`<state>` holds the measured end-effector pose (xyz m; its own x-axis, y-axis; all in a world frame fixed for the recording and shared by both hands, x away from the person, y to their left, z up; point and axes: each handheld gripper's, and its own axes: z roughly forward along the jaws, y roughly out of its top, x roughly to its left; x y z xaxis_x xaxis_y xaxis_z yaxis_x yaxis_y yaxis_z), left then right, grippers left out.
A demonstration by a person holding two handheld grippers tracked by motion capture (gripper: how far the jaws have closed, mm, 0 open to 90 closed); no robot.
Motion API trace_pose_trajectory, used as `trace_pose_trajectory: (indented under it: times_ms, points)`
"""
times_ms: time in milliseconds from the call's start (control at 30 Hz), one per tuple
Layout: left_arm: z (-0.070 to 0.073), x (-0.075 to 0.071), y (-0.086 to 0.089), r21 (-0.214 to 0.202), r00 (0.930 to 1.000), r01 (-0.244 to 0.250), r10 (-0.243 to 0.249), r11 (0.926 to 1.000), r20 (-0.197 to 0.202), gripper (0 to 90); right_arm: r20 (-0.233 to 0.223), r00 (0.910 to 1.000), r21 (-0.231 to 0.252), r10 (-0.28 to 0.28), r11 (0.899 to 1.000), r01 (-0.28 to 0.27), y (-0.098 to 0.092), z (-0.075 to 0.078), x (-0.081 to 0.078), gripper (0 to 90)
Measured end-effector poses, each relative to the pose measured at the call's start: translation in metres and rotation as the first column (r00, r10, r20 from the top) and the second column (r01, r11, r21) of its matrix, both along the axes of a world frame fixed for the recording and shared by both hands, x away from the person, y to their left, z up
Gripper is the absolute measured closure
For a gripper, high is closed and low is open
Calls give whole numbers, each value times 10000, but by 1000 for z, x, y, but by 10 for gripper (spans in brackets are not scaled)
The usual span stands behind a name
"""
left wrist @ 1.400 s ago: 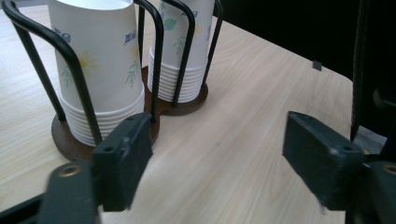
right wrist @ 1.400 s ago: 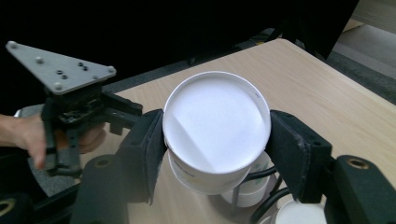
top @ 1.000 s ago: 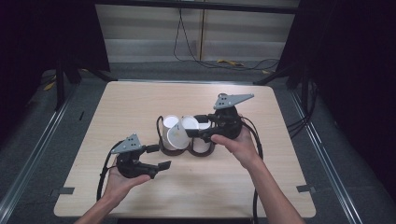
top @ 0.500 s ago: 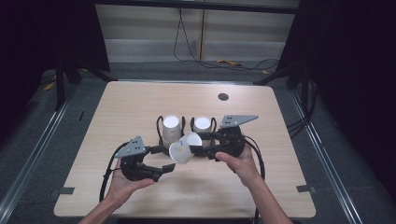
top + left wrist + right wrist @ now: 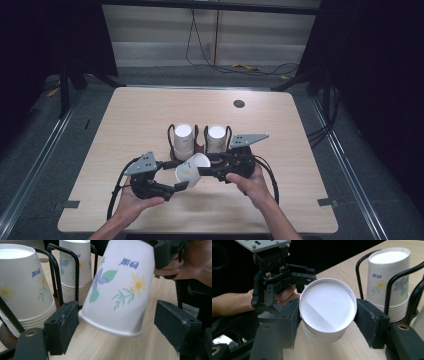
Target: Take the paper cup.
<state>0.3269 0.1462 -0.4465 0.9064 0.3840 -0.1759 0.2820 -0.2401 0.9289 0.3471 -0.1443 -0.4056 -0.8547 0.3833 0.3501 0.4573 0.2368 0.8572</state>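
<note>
Cup point(image 5: 191, 171) is out of the rack point(image 5: 200, 141) – right gripper point(image 5: 210, 171) clenched on it, left gripper point(image 5: 179, 187) jaws spread around its rim, handover pending near the desk's point(image 5: 300, 150) front edge.

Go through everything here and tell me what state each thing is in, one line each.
Loose paper cup: tilted, off the table, clamped by the right gripper.
Right gripper: shut on the cup.
Left gripper: open, jaws either side of the cup's rim.
Two cup stacks: upside down, upright in the wire rack.
</note>
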Motion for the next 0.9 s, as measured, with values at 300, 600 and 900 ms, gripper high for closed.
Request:
trace_pose_trajectory:
  times_ms: [300,600,900]
  points:
    - [-6,0,-2,189,9997,234,-231,9995,-126,206,-232,9997,297,123,9995,-116,1,-12,-4,386]
    - [-14,0,-5,223,9977,603,-596,9979,-312,207,-350,9989,427,326,9986,-311,6,-17,-7,386]
    - [-19,1,-7,445,9969,733,-719,9963,-323,186,-432,9984,561,353,9979,-329,8,-18,-7,386]
